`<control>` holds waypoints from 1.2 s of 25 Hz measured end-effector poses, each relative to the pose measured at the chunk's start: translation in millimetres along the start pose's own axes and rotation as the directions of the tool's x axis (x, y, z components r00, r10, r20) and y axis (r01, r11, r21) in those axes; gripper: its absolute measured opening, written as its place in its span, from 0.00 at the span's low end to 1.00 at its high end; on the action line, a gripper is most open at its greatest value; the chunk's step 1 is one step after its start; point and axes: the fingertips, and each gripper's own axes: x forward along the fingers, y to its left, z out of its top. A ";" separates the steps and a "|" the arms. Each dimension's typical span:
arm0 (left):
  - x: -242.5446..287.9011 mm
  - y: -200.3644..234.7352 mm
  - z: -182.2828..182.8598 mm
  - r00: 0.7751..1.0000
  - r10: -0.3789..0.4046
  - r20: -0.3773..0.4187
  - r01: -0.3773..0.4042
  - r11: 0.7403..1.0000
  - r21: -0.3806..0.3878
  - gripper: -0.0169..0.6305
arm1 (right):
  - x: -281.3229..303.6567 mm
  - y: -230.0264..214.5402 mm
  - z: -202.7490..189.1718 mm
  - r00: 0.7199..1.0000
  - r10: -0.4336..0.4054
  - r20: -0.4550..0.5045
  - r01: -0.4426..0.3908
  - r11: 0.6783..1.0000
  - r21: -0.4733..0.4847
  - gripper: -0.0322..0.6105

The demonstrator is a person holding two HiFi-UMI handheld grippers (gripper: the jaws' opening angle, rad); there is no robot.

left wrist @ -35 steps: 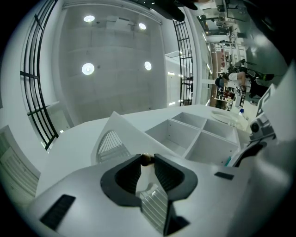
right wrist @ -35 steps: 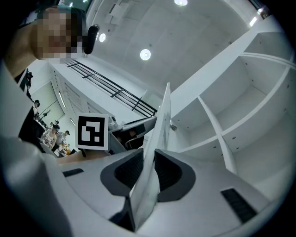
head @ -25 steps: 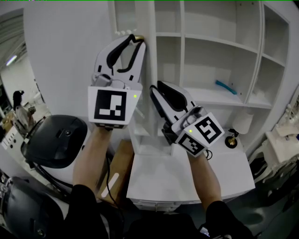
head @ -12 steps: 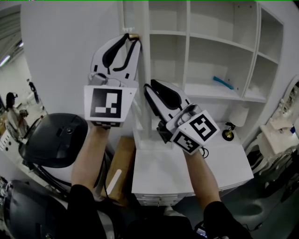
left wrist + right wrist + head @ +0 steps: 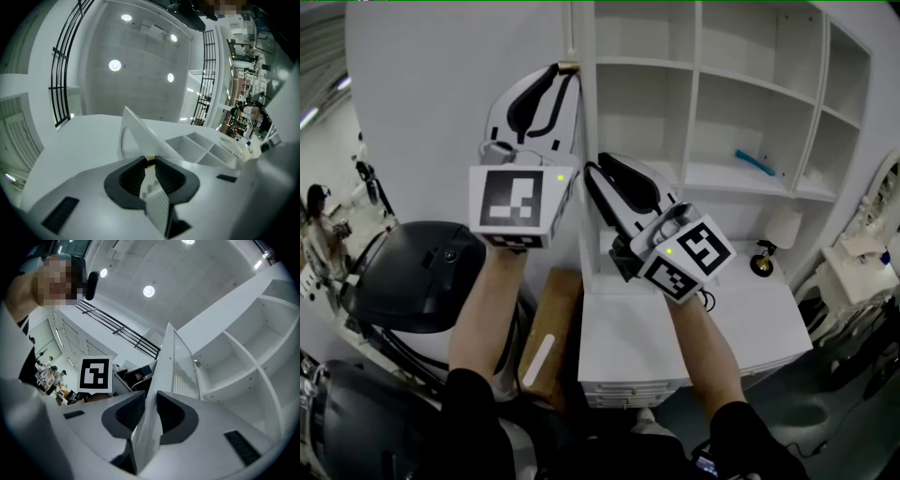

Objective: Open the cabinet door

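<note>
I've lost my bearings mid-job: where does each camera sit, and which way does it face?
Head view: on the head, facing down; both forearms, left gripper, right gripper, white flat cabinet door.
Left gripper view: on that gripper, facing upward; jaws closed on the door.
Right gripper view: likewise upward; jaws, just opening slightly, pinch the door edge.
Shared: the door.

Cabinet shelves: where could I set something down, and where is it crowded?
Bare: the upper compartments, the shelf left of the teal object, the counter beside the small ornament. Crowded: the door's edge, where the left tool clamps the knob and the right tool, jaws just opening, holds it.
</note>
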 end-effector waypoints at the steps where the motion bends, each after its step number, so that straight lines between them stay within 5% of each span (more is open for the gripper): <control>1: -2.6 3.2 0.1 1.000 -0.003 0.000 0.003 1.000 -0.012 0.14 | 3.7 3.5 -1.7 1.000 0.001 0.000 -0.001 1.000 -0.004 0.19; 30: -35.3 55.7 -23.0 0.997 0.073 0.002 -0.071 0.978 -0.194 0.10 | 42.0 38.7 -29.8 0.999 -0.034 -0.040 0.031 0.997 -0.075 0.19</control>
